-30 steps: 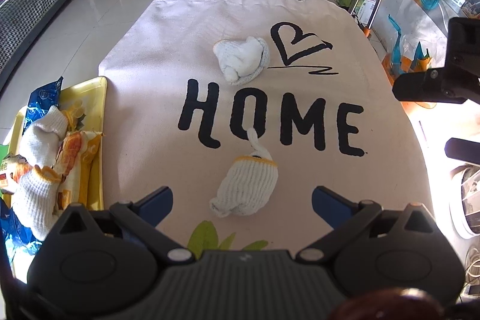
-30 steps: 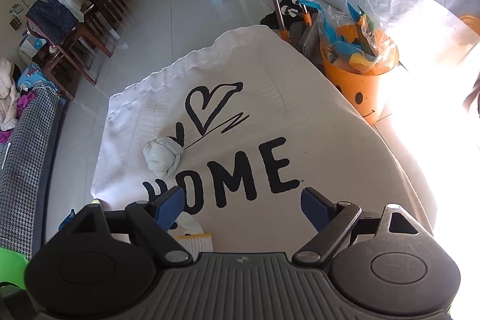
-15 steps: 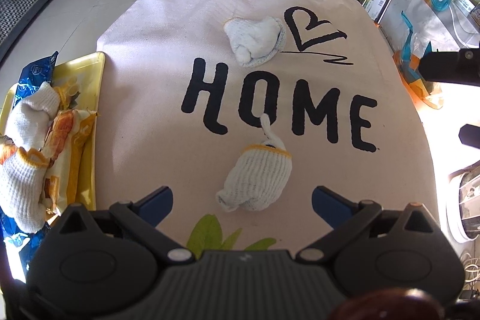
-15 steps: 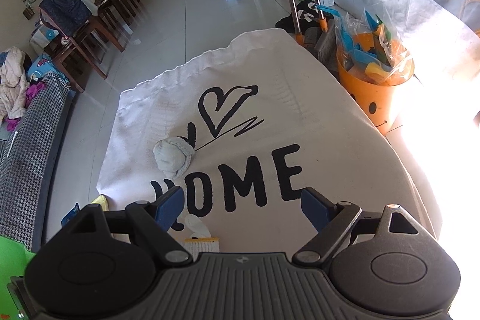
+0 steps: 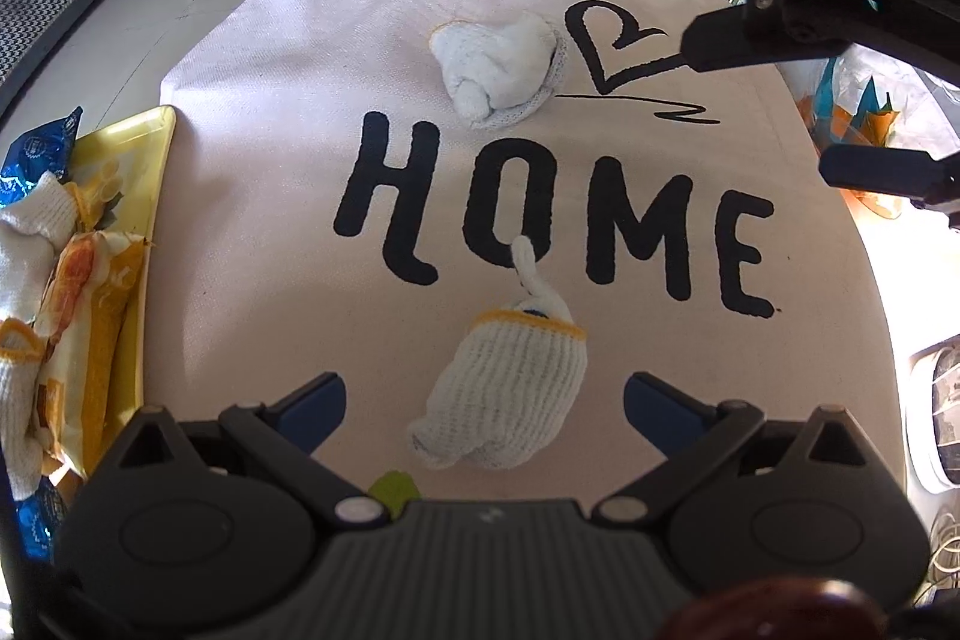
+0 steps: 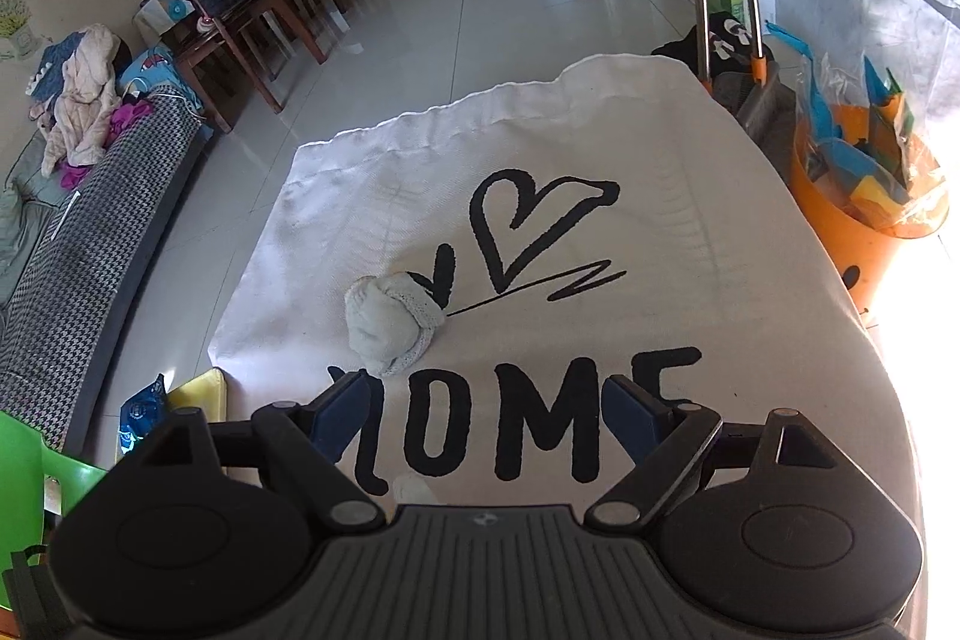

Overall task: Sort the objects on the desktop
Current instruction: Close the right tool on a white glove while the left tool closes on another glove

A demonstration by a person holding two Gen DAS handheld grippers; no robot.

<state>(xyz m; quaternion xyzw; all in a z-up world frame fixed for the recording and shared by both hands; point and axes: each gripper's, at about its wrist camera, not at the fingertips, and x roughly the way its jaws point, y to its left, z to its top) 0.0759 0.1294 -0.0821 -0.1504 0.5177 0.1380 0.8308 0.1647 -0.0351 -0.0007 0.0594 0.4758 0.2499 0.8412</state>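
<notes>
Left gripper [image 5: 483, 403]: jaws spread wide, nothing clamped; angled steeply down over the cloth.
Near glove bundle [image 5: 510, 394]: white knit, yellow cuff band, rolled into a ball; lies between the left gripper's blue pads [image 5: 315, 400], touching neither.
Right gripper [image 6: 483, 409]: jaws released, empty; only printed cloth between them.
Far glove bundle [image 6: 393, 322]: grey-white knit roll, ahead of the right gripper and toward its left pad, just beside the heart print.
Cloth [image 5: 258, 112]: beige, printed HOME, lying under both bundles.
Yellow tray [image 5: 147, 160]: well to the left of the left gripper; already holds gloves and snack packets.
Handling (judged): light, soft, compressible, not fragile; knit gives good friction.
Grip point (judged): across the fat middle of the roll, not the loose finger [image 5: 525, 262] poking out ahead, which could unroll.
Risk (judged): pads pinching the cloth along with the bundle.
</notes>
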